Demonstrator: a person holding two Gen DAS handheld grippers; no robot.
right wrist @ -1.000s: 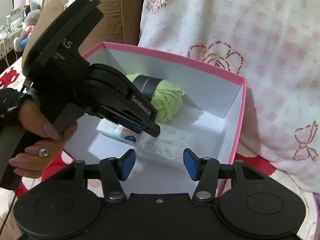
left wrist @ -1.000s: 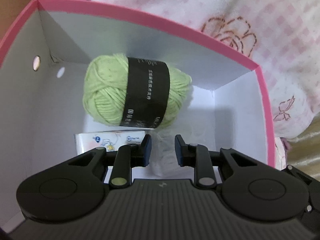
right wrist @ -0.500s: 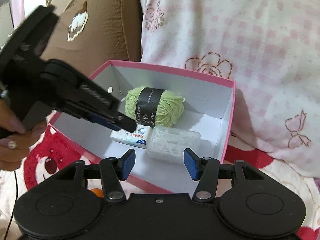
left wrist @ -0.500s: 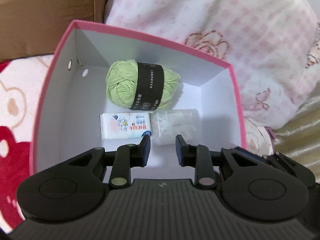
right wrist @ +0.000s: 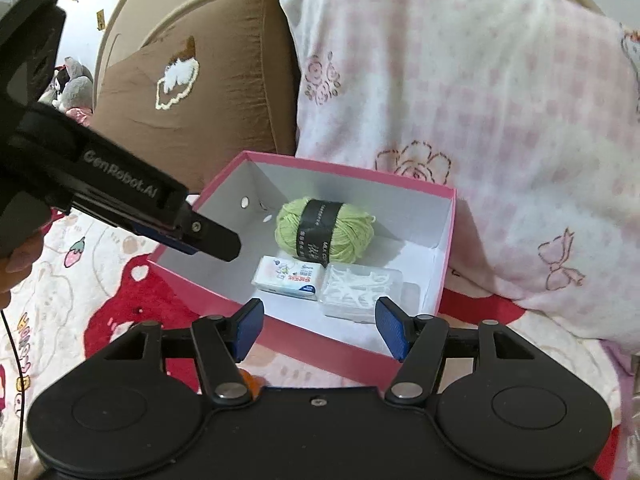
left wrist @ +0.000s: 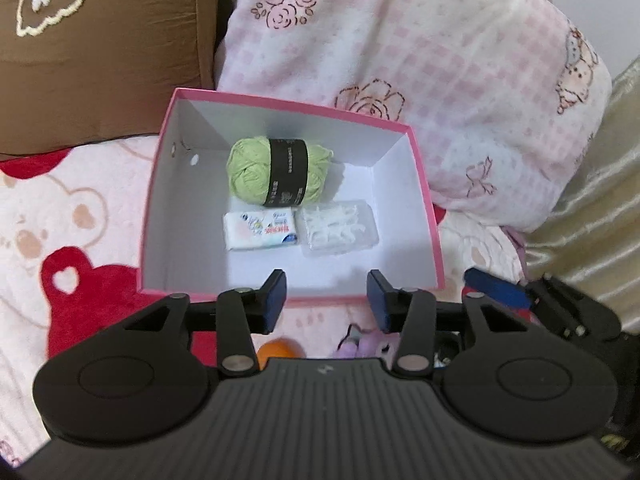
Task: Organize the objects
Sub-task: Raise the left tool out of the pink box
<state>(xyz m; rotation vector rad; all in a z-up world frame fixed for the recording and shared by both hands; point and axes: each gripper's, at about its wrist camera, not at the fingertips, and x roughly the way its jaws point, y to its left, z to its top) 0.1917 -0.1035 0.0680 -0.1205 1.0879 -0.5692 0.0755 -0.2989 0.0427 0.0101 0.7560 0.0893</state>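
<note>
A pink box (left wrist: 424, 184) with white inside sits on the bed; it also shows in the right wrist view (right wrist: 448, 248). In it lie a green yarn ball (left wrist: 256, 170) (right wrist: 352, 236), a tissue pack (left wrist: 260, 232) (right wrist: 288, 276) and a clear case of white floss picks (left wrist: 340, 228) (right wrist: 360, 288). My left gripper (left wrist: 326, 300) is open and empty above the box's near rim. My right gripper (right wrist: 320, 328) is open and empty in front of the box. The left gripper shows in the right wrist view (right wrist: 216, 240) over the box's left corner.
A brown pillow (left wrist: 100, 52) and a pink checked blanket (left wrist: 440, 60) lie behind the box. An orange ball (left wrist: 278, 352) and a purple toy (left wrist: 364, 346) lie under my left gripper. The bedsheet (left wrist: 60, 220) is red and pink.
Both grippers have pulled back and up from the box, so the whole box now shows. My left gripper's jaws have opened wider.
</note>
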